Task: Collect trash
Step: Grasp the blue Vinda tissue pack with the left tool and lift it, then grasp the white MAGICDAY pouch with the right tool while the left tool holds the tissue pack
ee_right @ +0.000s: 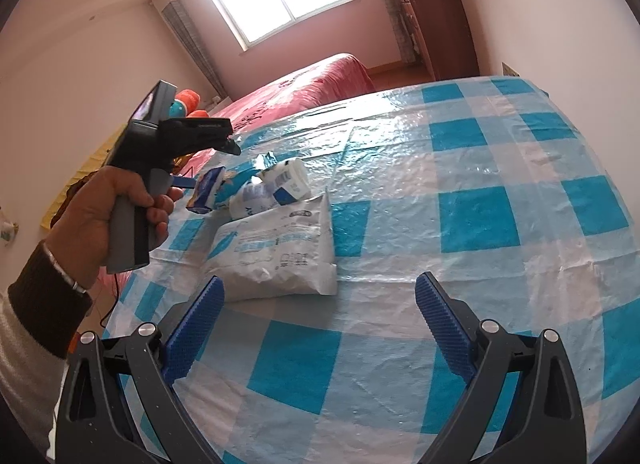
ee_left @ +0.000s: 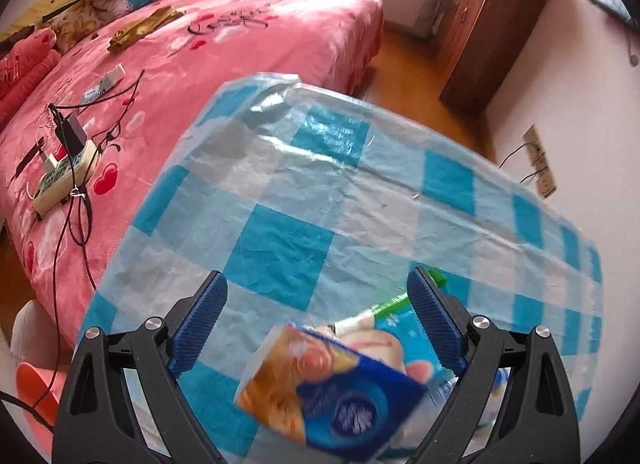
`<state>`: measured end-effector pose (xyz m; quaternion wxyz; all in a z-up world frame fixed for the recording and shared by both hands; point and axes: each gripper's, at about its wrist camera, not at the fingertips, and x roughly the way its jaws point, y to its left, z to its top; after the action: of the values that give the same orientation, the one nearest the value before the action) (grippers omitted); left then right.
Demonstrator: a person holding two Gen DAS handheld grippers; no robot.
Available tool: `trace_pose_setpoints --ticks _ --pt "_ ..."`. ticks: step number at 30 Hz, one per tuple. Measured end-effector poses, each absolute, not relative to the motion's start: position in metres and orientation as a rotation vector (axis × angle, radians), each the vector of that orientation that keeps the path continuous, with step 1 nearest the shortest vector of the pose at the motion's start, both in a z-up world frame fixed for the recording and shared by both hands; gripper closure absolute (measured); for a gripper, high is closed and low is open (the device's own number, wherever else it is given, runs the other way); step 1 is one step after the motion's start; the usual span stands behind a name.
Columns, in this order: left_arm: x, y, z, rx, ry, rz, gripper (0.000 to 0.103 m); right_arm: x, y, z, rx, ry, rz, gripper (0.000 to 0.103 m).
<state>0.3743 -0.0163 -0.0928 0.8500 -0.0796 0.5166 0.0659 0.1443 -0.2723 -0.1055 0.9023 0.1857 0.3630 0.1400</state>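
Note:
A pile of trash lies at the left side of a table under a blue-and-white checked cloth [ee_right: 460, 224]. It holds a blue and orange carton [ee_left: 332, 392] [ee_right: 204, 192], crumpled white-and-blue packaging [ee_right: 256, 200], a small white carton [ee_right: 290, 182] and a flat white mailer bag [ee_right: 276, 260]. My left gripper [ee_left: 316, 276] [ee_right: 208, 166] hangs open just above the blue and orange carton, which shows between its fingers without touching the pads. A green stick [ee_left: 390, 304] and a pink wrapper [ee_left: 384, 348] lie beside that carton. My right gripper [ee_right: 320, 280] is open above the cloth, just in front of the mailer bag.
A bed with a pink blanket [ee_left: 240, 44] stands behind the table, with a power strip [ee_left: 64, 180] and cables on it. A dark wooden cabinet [ee_left: 488, 32] stands by the far wall. A hand [ee_right: 100, 216] in a dark cuff holds the left gripper.

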Motion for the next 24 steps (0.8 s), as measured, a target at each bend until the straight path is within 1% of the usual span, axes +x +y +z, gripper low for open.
trace_pose_setpoints --ticks 2,8,24 --pt "0.376 -0.02 -0.101 -0.143 1.121 0.143 0.011 0.144 -0.275 -0.106 0.392 0.751 0.287 0.008" --pt "0.358 -0.027 -0.107 -0.152 1.139 0.088 0.011 0.144 -0.279 -0.106 0.401 0.748 0.285 0.008" --pt "0.239 -0.081 -0.107 -0.007 1.163 -0.203 0.011 0.144 -0.294 -0.107 0.421 0.741 0.26 0.008"
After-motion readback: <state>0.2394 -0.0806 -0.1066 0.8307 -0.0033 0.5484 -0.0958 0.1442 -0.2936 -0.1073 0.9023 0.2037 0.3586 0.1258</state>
